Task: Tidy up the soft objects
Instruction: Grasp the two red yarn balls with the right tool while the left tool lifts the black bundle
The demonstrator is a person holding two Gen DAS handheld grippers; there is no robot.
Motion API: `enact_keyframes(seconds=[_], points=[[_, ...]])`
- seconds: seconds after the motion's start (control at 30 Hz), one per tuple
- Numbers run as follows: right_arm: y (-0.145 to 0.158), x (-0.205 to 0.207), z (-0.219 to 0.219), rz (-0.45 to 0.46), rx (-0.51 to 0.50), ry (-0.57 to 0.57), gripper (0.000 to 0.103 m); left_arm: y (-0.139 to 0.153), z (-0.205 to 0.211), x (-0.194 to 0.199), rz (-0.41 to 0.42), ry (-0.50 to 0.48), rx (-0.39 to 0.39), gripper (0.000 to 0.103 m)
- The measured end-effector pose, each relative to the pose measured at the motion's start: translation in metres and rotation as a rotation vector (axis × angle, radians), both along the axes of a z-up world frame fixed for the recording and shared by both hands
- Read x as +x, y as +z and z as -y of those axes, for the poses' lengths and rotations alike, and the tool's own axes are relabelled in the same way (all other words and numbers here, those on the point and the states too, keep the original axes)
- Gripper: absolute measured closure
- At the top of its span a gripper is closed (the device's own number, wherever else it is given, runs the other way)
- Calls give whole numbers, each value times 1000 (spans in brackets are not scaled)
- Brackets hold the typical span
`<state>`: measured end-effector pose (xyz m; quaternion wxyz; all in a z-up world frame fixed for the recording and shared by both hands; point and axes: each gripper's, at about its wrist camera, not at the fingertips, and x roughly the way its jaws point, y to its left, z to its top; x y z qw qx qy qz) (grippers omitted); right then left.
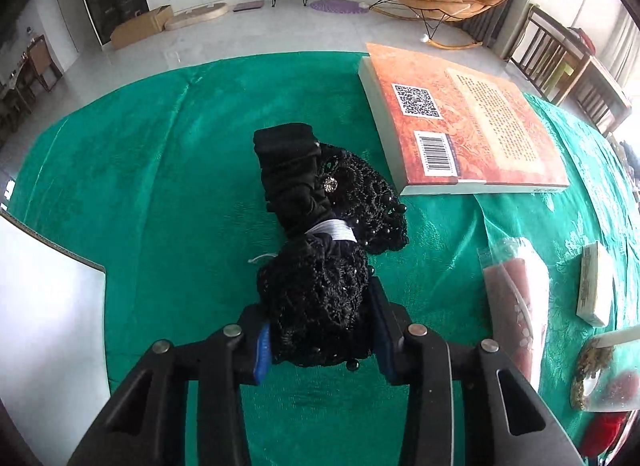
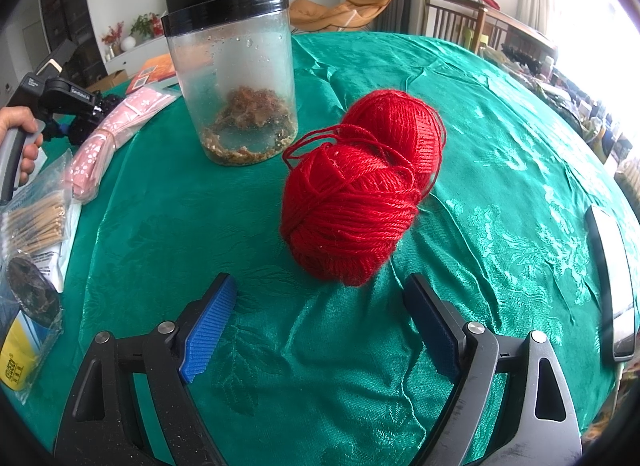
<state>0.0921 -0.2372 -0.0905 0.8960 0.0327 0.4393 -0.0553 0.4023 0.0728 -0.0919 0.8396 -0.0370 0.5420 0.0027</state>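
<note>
My left gripper is shut on the near end of a black lace and fabric bundle with beads and a white elastic band. The bundle stretches away from me over the green tablecloth. In the right wrist view, two red yarn balls lie together on the green cloth, just beyond my right gripper. That gripper is open and empty, its blue pads wide apart. The left gripper also shows far left, held by a hand.
An orange book lies right of the black bundle. A white box stands at left. A clear jar with a black rim stands behind the yarn. Pink packets, a cotton-swab bag and a phone lie around.
</note>
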Motion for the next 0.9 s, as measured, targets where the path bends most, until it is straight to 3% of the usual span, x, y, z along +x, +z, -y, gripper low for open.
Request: enact_keyframes(seconds=[0.23,0.33,0.4,0.53,0.7,0.73,0.9], points=[[3,-5,3,15,39,6,16,24,-12,-37,81,12,-83,66],[25,-28,35,152,308,-16,16,39,-20,-55,108,-13,-106,66],[38,-41,63,242,406,-118,16,48,-21,-68,124,-40,-97,66],[38,-7,96,132,508,-175,15,63,-23,-91,135,-71,-136,66],[20,52,72,-107,422,-81,20,83,-21,-117,163,-106,-171,66],[17,58,66,-121,383,-66,45,87,-20,-122,168,-114,-176,66],[39,76,66,-57,274,-72,52,111,-18,-152,210,-153,-203,66]])
